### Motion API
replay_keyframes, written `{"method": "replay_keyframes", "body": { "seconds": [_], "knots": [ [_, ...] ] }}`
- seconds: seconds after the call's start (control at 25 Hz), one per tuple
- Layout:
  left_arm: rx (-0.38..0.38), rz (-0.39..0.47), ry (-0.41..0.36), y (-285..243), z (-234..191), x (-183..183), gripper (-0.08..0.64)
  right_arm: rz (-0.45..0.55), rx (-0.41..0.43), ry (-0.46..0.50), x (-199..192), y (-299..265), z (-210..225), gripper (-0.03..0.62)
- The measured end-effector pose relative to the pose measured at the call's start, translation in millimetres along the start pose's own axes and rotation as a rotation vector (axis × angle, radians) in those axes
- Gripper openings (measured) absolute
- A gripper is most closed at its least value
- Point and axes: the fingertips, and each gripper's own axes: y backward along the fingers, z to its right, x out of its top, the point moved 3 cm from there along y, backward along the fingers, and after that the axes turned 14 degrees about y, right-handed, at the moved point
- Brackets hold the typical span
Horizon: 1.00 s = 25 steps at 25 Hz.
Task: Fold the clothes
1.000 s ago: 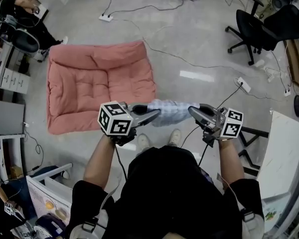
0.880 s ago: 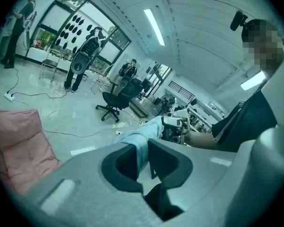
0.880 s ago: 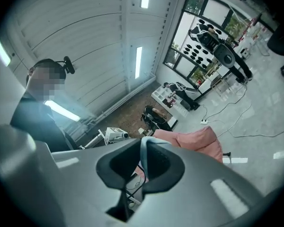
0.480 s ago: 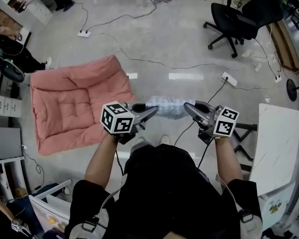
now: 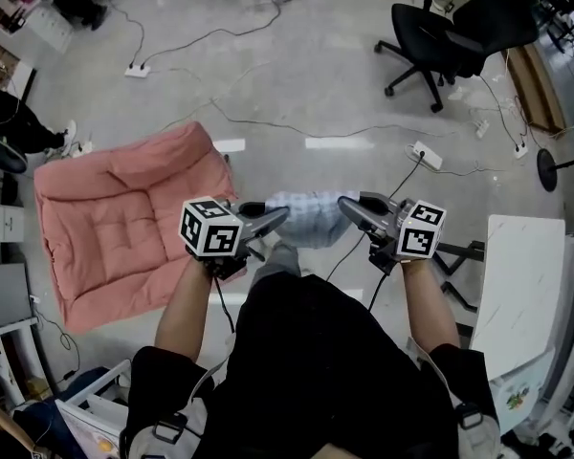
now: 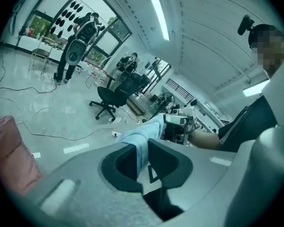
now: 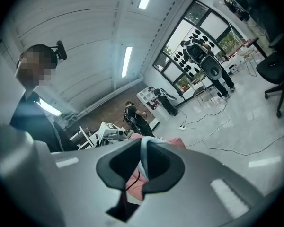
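**Light-blue garment (image 5: 306, 218) pinched at both ends**

The big pink floor cushion (image 5: 115, 228) lay flat on the grey floor. Just right of it, the garment was up in the air, bunched into a short span. The left gripper (image 5: 279, 216) had its jaws squeezed onto the end nearer the cushion. The right gripper (image 5: 346, 205) was clamped the same way on the end farther from the cushion.

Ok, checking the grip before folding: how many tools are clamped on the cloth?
2. The left tool pinches the light blue cloth at its left end; the right tool pinches its right end, the cloth stretched between them. Neither is hidden.
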Motion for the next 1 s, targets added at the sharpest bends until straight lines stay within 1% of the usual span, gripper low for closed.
{"method": "replay_keyframes", "body": {
  "seconds": [0.12, 0.24, 0.36, 0.48, 0.56, 0.64, 0.84, 1.0],
  "knots": [
    [0.014, 0.024, 0.015, 6.0, -31.5, 31.5, 0.041, -0.032, 0.02, -0.011, 16.1, -34.5, 28.3, 0.017],
    [0.045, 0.066, 0.018, 19.8, -62.2, 71.4, 0.041, -0.067, 0.056, -0.008, 41.1, -77.0, 57.5, 0.017],
    [0.078, 0.127, 0.029, 41.0, -90.5, 105.1, 0.041, -0.107, 0.093, 0.013, 62.3, -120.4, 84.0, 0.017],
    [0.112, 0.208, 0.062, 75.4, -116.9, 126.8, 0.041, -0.138, 0.134, 0.024, 78.1, -161.8, 103.2, 0.017],
    [0.135, 0.269, 0.088, 105.2, -132.9, 134.5, 0.04, -0.164, 0.179, 0.035, 86.2, -194.6, 109.3, 0.017],
    [0.175, 0.332, 0.114, 133.4, -145.7, 137.4, 0.04, -0.2, 0.246, 0.053, 91.7, -231.1, 110.3, 0.017],
    [0.317, 0.486, 0.179, 201.6, -167.8, 132.6, 0.04, -0.287, 0.443, 0.074, 99.0, -323.1, 98.3, 0.017],
    [0.425, 0.6, 0.236, 249.5, -179.6, 117.9, 0.04, -0.37, 0.595, 0.105, 94.5, -386.8, 83.7, 0.017]
  ]
}}
